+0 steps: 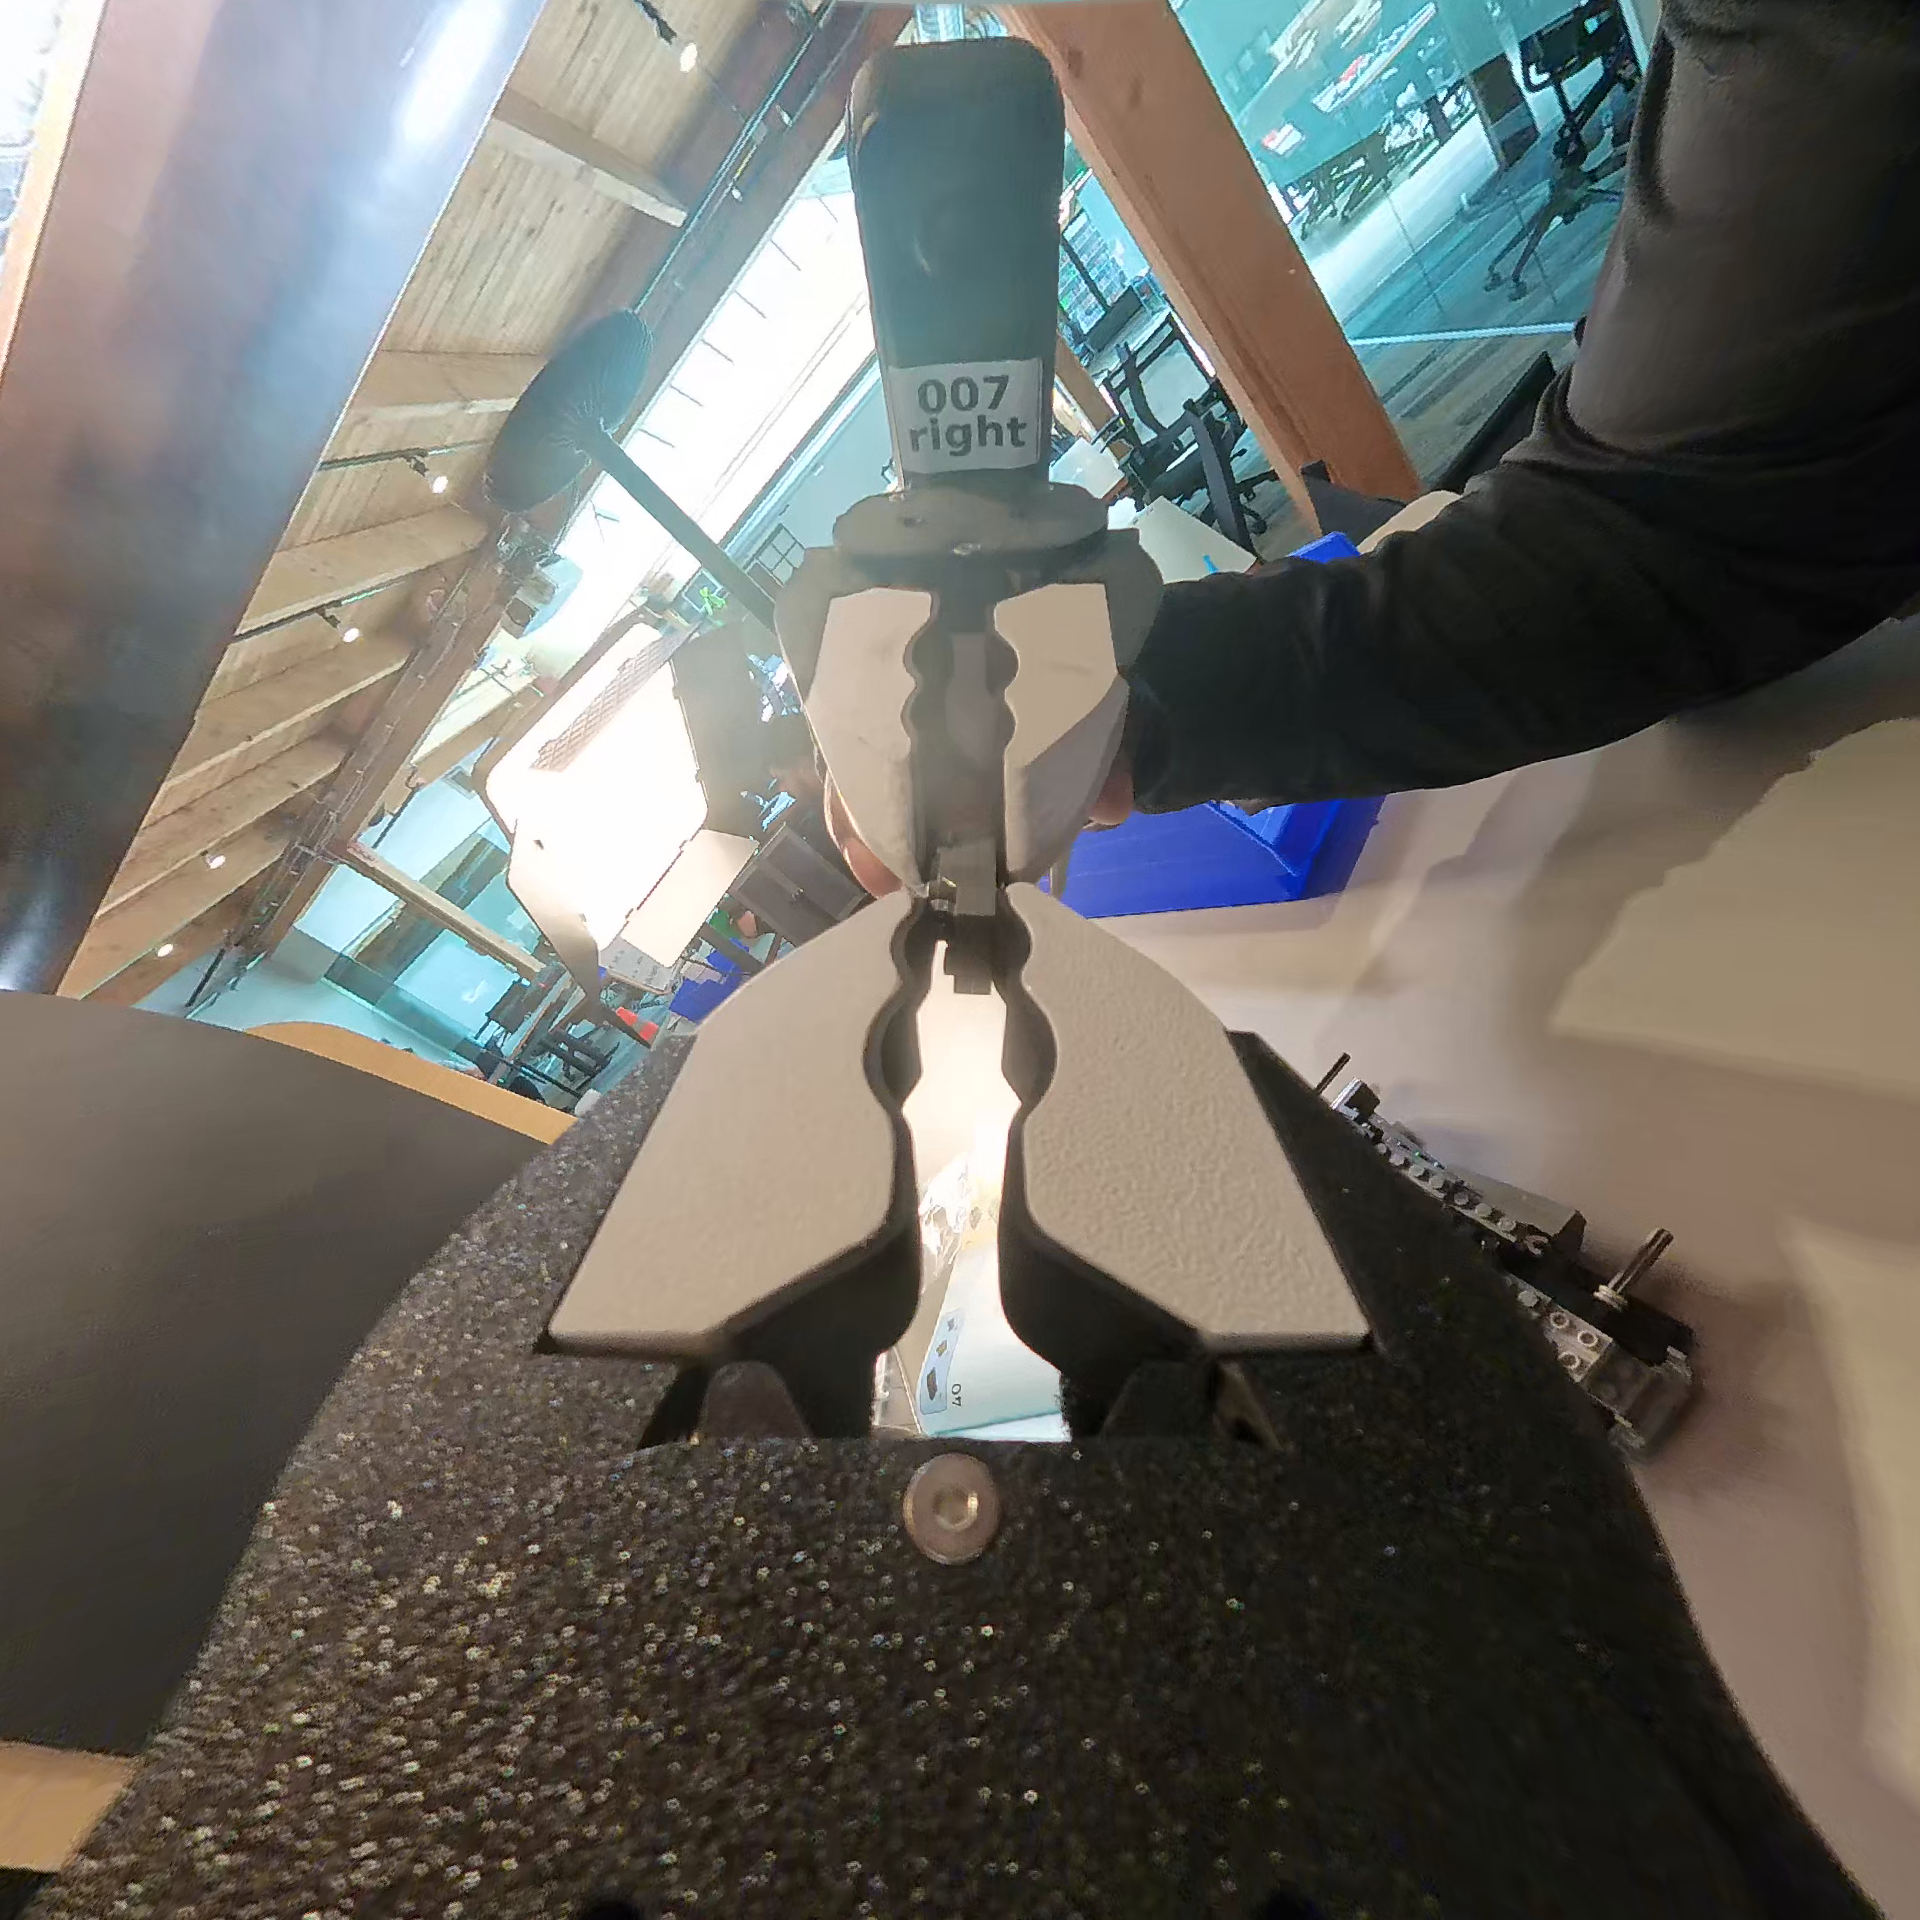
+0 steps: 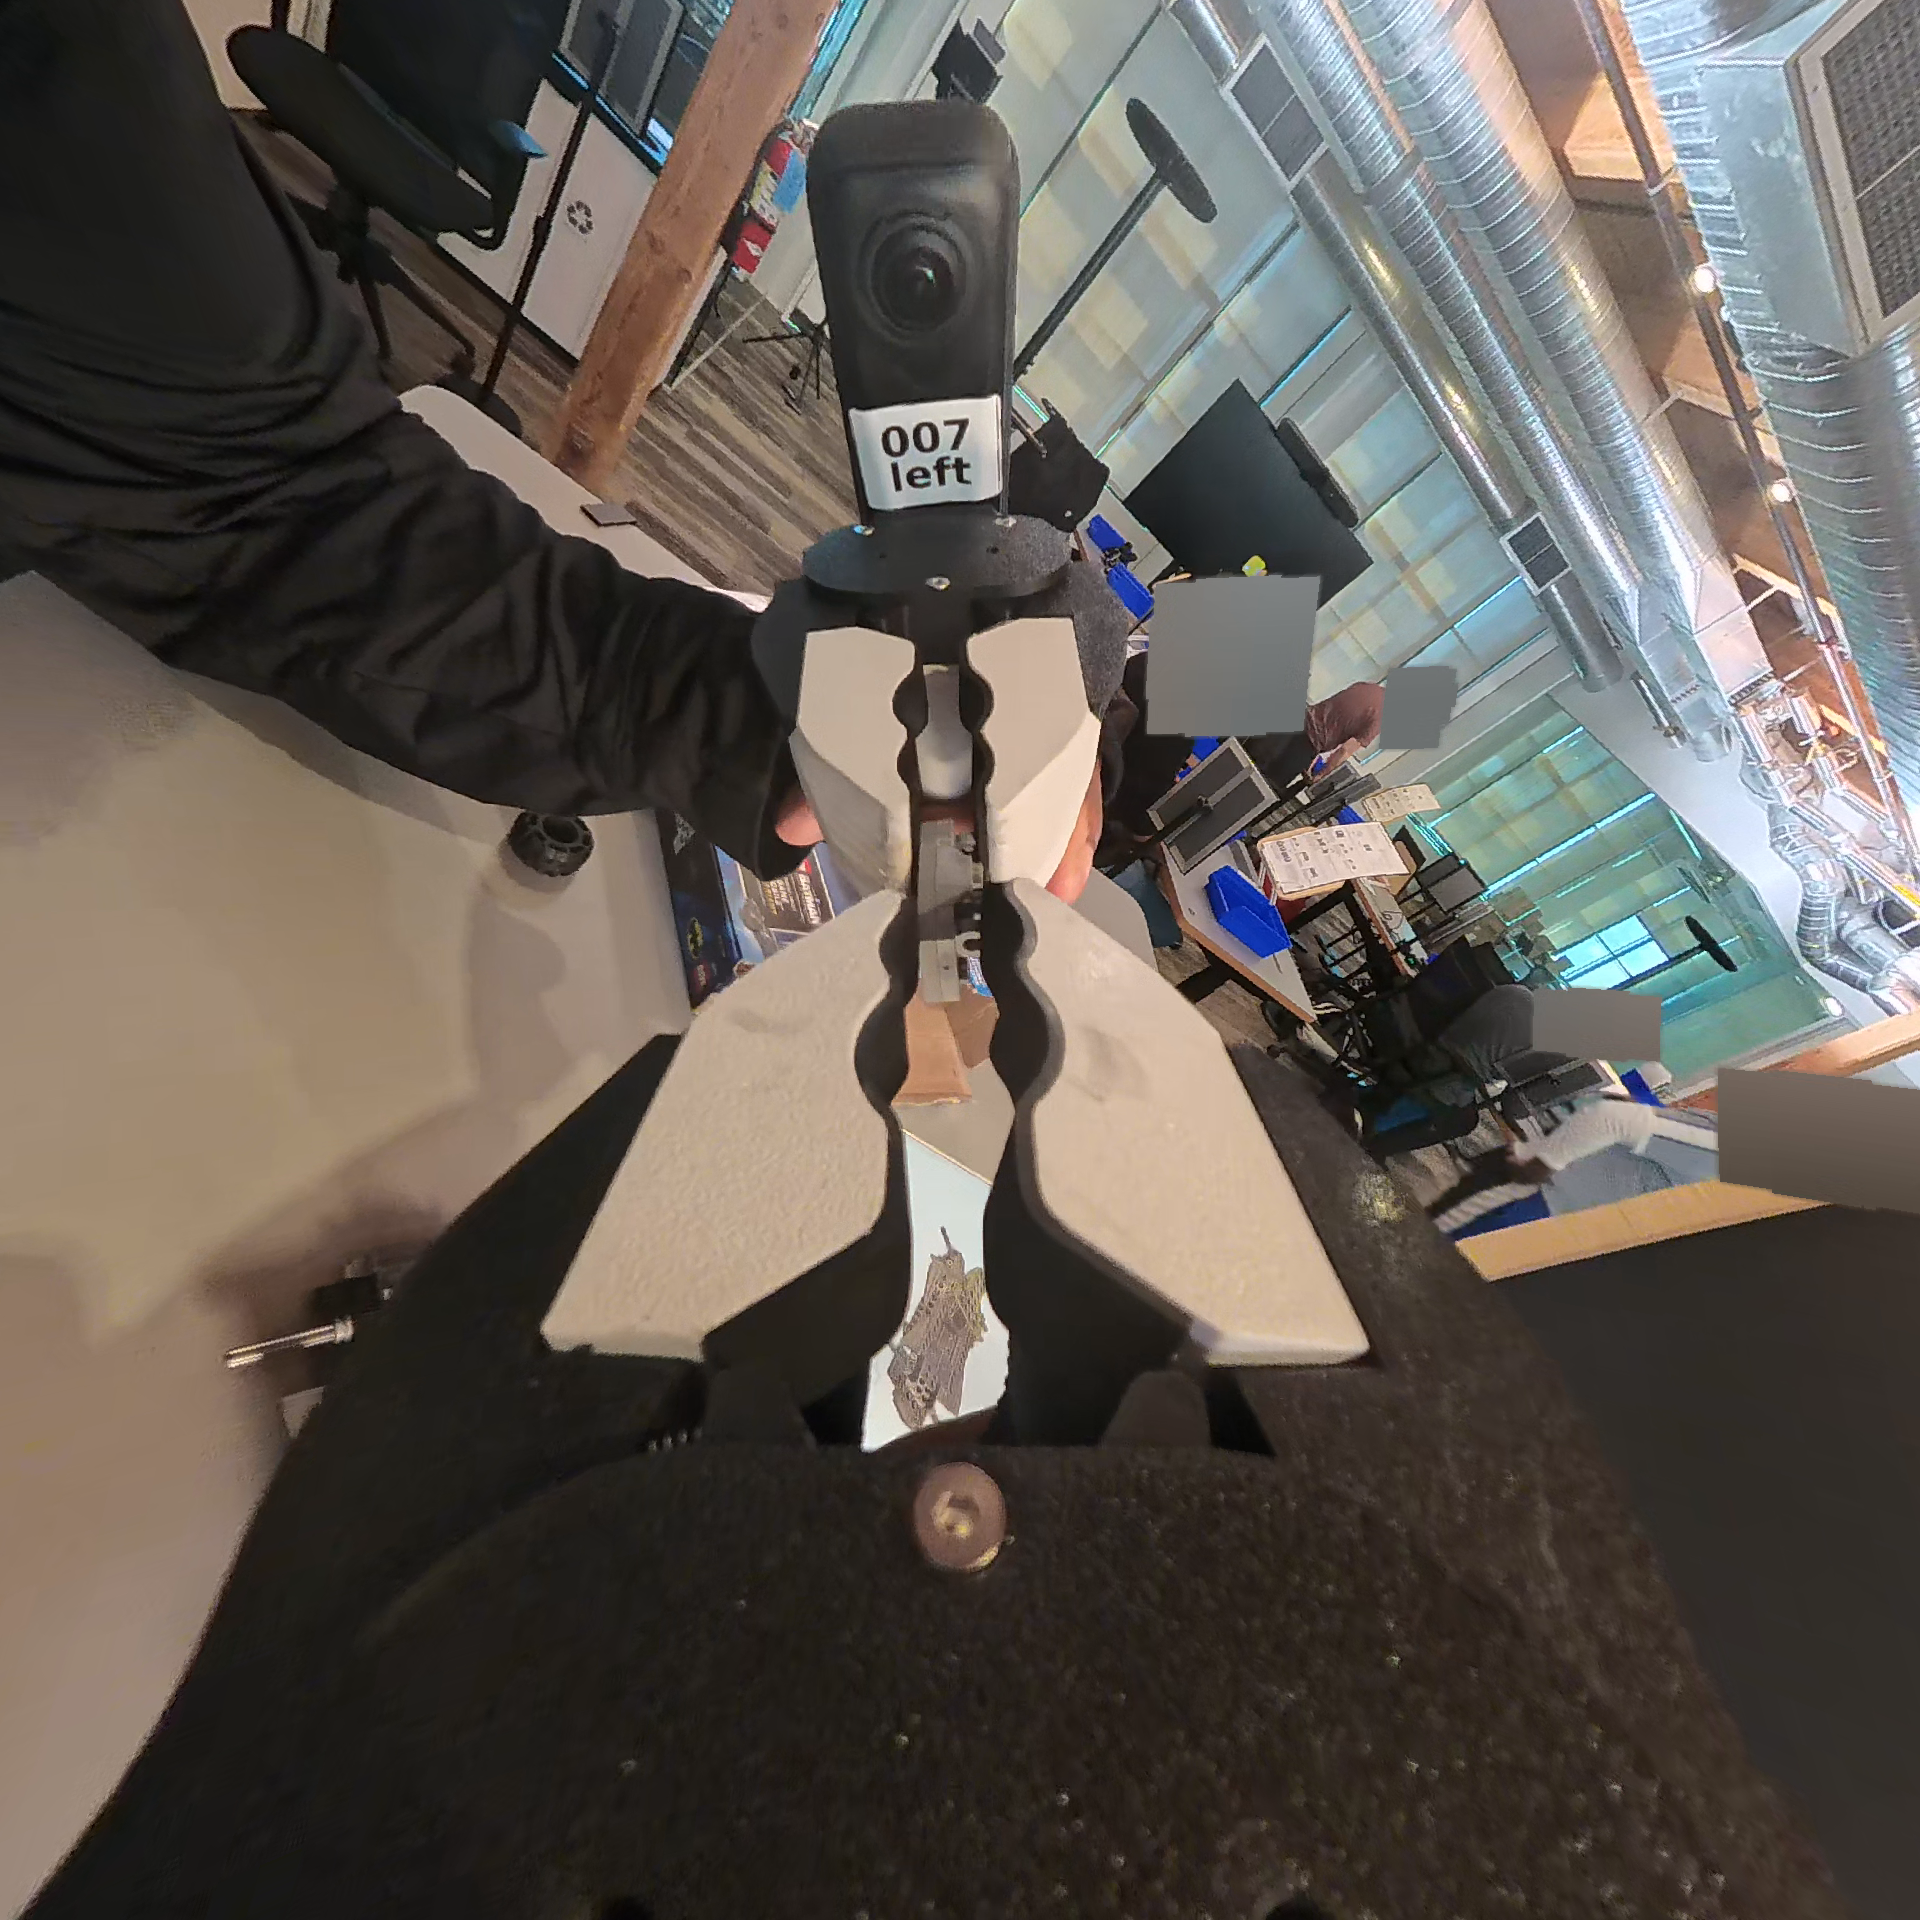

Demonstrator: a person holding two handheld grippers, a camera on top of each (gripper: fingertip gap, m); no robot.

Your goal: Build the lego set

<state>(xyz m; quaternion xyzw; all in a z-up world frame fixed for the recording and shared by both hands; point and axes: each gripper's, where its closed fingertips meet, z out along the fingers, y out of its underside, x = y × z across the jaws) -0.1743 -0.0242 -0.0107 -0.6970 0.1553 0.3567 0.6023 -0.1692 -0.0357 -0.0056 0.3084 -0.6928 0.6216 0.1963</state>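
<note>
The 2 hand-held grippers meet tip to tip in the air above a white desk (image 1: 1558,914), each camera looking straight at the other tool. Both stand at a narrow gap. A small grey brick-built piece (image 2: 940,935) spans the meeting point: the left hand-held gripper (image 1: 961,940) pinches one end of it and the right hand-held gripper (image 2: 951,940) pinches the other, so both tools grip the same piece, or 2 parts pressed into 1; the pictures do not settle which. In the right wrist view the piece shows flat grey plates stacked with a darker bit on its side.

Judging from how things lie, some building is already done: a larger grey and black brick assembly (image 1: 1538,1278) with a metal axle lies on the desk beside the left tool, well apart from the held piece. A black wheel (image 2: 551,836), a loose bolt (image 2: 301,1340), a printed box (image 2: 748,914) and a blue bin (image 1: 1226,852) also sit on the desk. The held piece is not yet joined to the large assembly.
</note>
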